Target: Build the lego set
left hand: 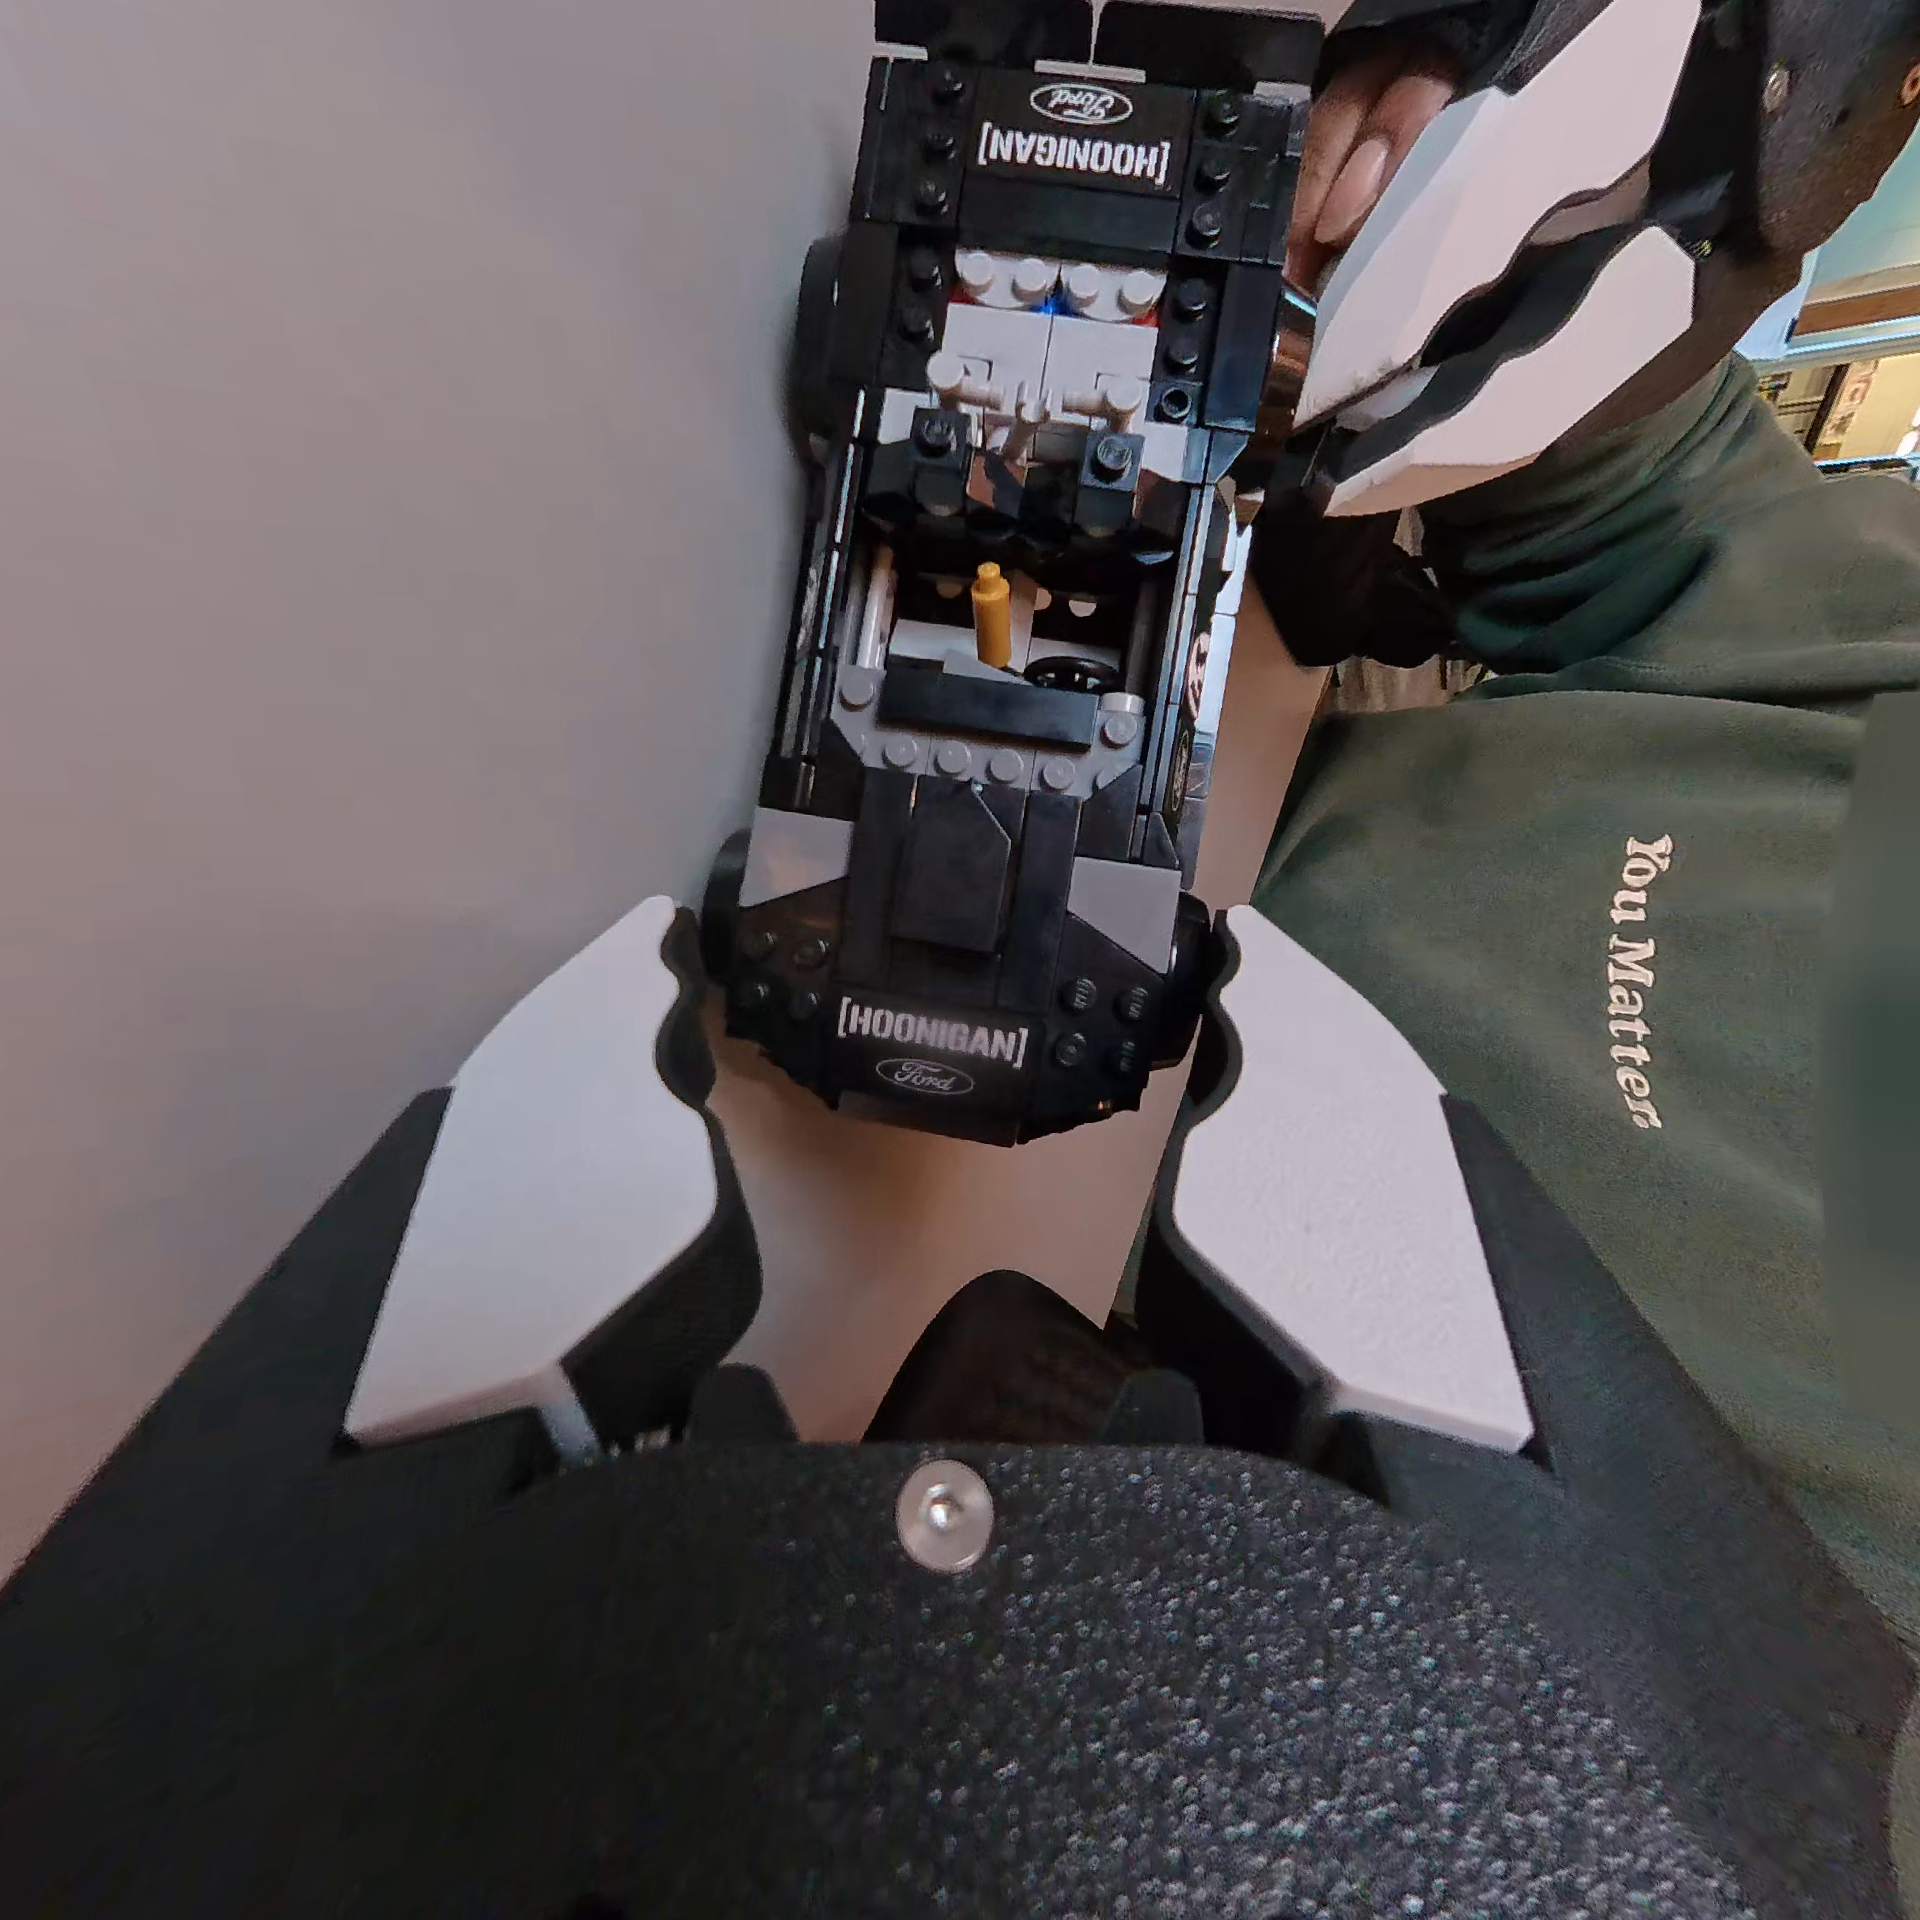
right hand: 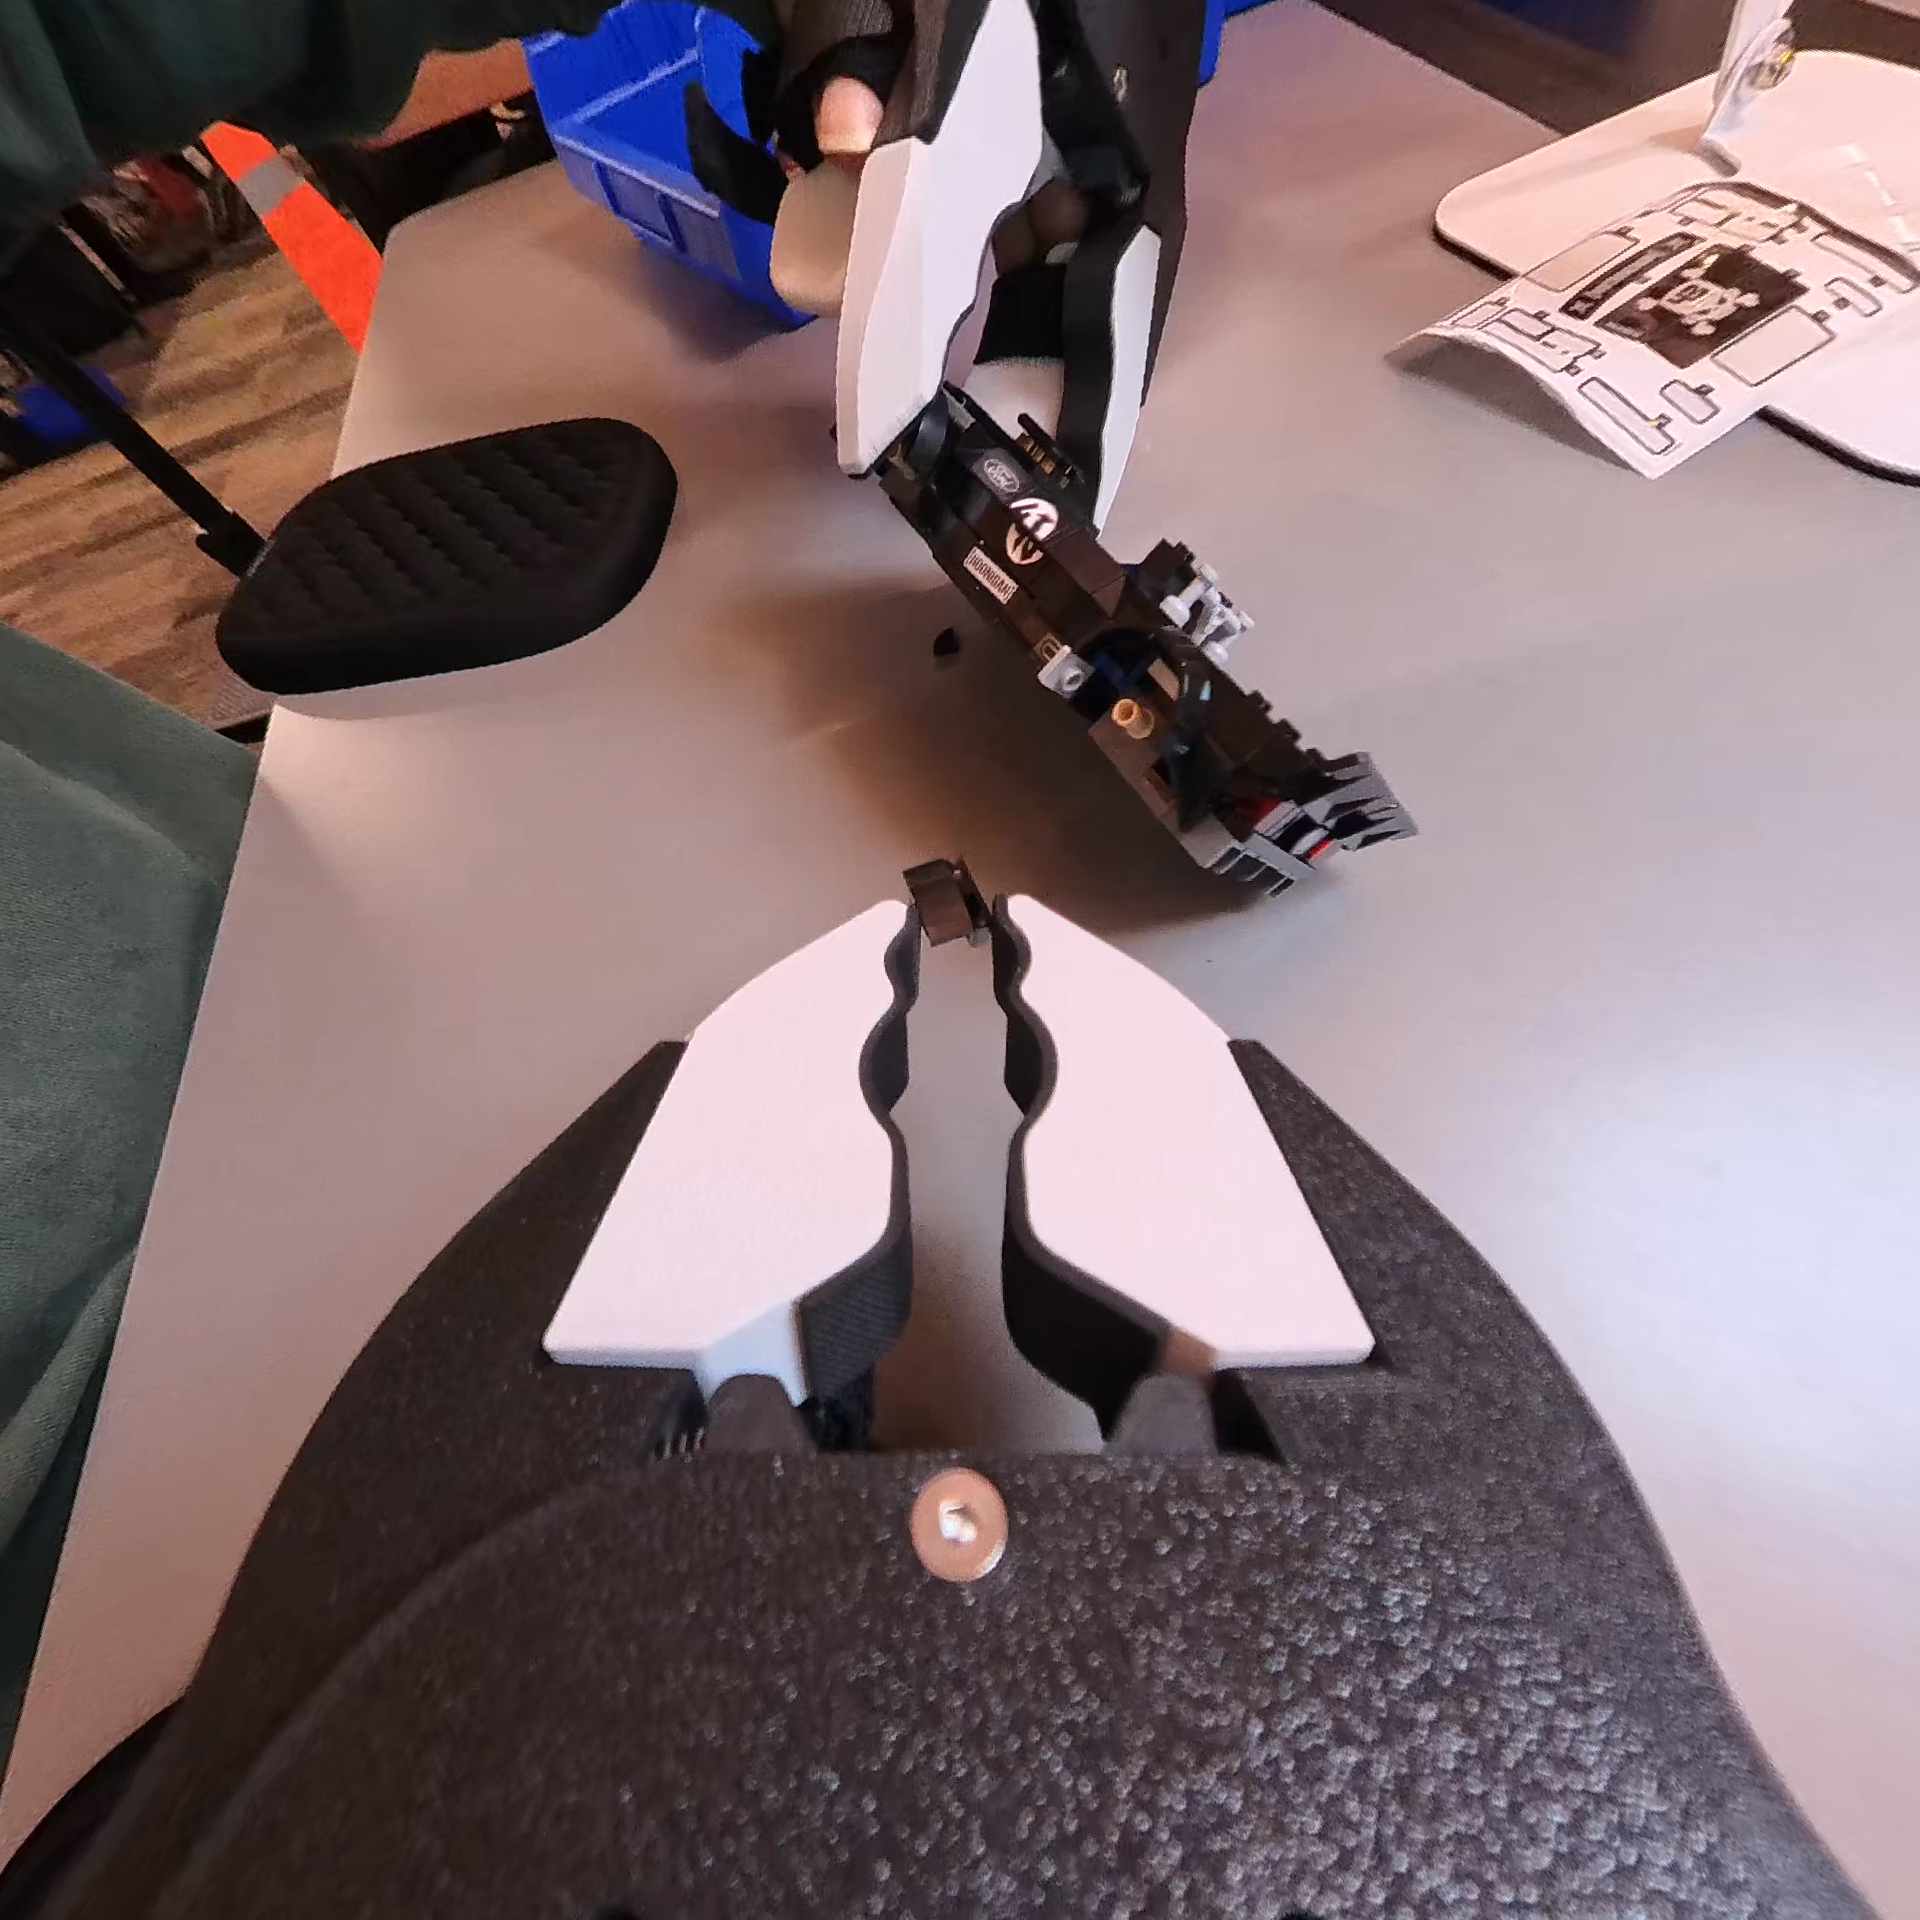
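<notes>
A black Lego car (left hand: 997,582) with an open cabin is clamped at its front end in my left gripper (left hand: 951,997). In the right wrist view the car (right hand: 1132,644) is turned on its side and slopes down, its rear end at the grey table (right hand: 1455,1039). The left gripper (right hand: 982,483) holds it from above. My right gripper (right hand: 951,914) is shut on a small dark round piece (right hand: 943,902), a short way from the car's side. In the left wrist view the right gripper (left hand: 1311,416) sits by the car's rear right flank.
A tiny black piece (right hand: 943,644) lies on the table under the car. A blue bin (right hand: 665,156) stands at the far left. A black padded armrest (right hand: 447,551) overlaps the table's left edge. A printed sheet (right hand: 1683,301) lies on a white stand base (right hand: 1766,135) at the far right.
</notes>
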`<state>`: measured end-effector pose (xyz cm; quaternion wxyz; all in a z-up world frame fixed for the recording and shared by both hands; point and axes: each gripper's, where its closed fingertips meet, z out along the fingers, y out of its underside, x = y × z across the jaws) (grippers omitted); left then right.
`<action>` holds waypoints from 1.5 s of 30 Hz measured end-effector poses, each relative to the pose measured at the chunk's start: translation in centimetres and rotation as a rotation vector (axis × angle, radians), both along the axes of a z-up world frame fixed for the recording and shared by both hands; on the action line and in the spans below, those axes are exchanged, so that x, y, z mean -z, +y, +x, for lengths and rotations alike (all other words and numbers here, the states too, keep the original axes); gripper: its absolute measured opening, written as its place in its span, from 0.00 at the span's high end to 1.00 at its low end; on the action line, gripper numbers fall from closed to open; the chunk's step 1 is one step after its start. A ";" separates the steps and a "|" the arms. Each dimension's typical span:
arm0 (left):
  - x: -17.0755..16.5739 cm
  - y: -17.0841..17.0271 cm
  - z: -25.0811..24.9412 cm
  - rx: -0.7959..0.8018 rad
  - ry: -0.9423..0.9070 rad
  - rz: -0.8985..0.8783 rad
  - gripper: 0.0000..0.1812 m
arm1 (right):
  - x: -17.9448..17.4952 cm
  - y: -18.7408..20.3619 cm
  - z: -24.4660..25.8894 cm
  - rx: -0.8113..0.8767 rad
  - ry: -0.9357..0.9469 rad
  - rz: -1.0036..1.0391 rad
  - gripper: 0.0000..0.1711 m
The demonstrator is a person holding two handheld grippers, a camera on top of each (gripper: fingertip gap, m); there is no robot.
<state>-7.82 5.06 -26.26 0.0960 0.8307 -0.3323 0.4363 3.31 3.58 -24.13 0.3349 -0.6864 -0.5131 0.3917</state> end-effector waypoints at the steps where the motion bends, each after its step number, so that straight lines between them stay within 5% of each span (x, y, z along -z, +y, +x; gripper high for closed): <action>1: 0.0 0.0 0.0 -0.002 -0.002 -0.002 0.50 | 0.1 -0.1 0.0 -0.003 -0.005 0.000 0.92; 25: 0.4 -0.4 0.1 0.011 0.043 0.115 0.50 | 4.1 -0.5 0.2 -0.052 -0.305 0.256 0.92; 45: 0.5 -0.7 0.5 -0.010 0.068 0.128 0.50 | 4.9 -0.9 0.9 -0.101 -0.362 0.236 0.89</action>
